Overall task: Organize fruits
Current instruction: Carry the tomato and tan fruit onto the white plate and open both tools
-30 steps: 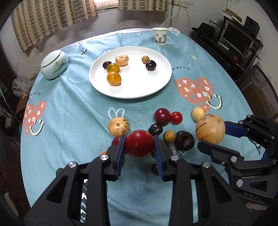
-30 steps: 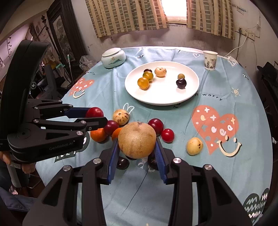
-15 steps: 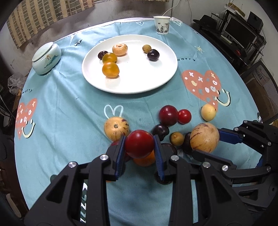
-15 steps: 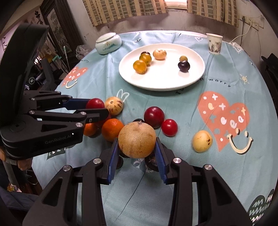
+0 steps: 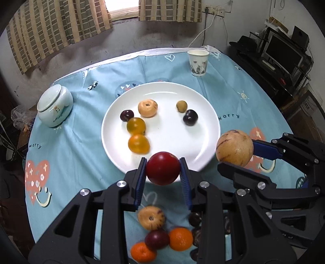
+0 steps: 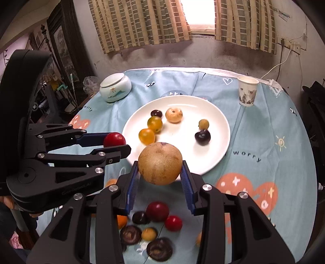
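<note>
Left wrist view showed the left gripper (image 5: pixel 163 168) pinching a red fruit (image 5: pixel 163 168) over the near rim of the white plate (image 5: pixel 203 113). Beside it, the right gripper (image 6: pixel 160 163) clamped a tan round fruit (image 6: pixel 160 163) above that rim.

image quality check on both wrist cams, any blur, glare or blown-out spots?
Left wrist: loose fruit near the bottom edge is motion-smeared, plate rim fairly sharp, fisheye bends the table edge. Right wrist: window blown out white, loose fruit and tablecloth print soft, held fruit crisp.
</note>
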`<state>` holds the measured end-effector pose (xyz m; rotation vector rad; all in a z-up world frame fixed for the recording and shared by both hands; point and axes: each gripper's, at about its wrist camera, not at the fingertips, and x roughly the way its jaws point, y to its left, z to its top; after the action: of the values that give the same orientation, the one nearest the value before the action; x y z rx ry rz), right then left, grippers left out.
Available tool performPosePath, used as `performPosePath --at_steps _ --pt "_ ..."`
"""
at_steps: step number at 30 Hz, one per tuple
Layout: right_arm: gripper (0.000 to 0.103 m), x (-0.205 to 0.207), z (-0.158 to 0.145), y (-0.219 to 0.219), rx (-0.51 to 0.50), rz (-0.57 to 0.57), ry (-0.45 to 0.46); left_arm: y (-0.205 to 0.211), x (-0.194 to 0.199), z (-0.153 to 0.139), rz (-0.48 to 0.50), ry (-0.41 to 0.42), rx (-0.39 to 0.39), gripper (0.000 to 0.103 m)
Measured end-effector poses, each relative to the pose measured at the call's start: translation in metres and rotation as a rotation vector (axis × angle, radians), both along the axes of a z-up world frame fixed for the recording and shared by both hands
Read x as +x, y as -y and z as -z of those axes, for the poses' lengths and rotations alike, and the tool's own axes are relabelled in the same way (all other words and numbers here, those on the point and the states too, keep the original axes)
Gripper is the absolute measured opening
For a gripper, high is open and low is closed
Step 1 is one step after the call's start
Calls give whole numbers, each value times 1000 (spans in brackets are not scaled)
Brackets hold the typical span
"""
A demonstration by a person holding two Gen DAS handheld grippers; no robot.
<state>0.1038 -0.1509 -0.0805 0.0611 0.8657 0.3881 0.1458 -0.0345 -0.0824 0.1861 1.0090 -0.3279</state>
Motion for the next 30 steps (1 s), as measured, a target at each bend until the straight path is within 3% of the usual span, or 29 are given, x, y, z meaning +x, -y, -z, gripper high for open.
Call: performPosePath --at_steps 7,15,18,27,30 --pt "40 43 14 -3 -23 -4 -12 -2 43 19 -47 -39 5 32" --pt "40 87 29 -2 -41 8 -26 3 80 33 -74 -14 58 32" --pt "40 100 35 1 -62 16 -28 2 87 39 -85 -3 96 32" --pt "41 124 47 -1 -86 14 -43 -6 100 53 -100 -18 103 32" --pt "41 131 53 -8 -106 -2 -67 -3 103 57 -92 -15 114 39"
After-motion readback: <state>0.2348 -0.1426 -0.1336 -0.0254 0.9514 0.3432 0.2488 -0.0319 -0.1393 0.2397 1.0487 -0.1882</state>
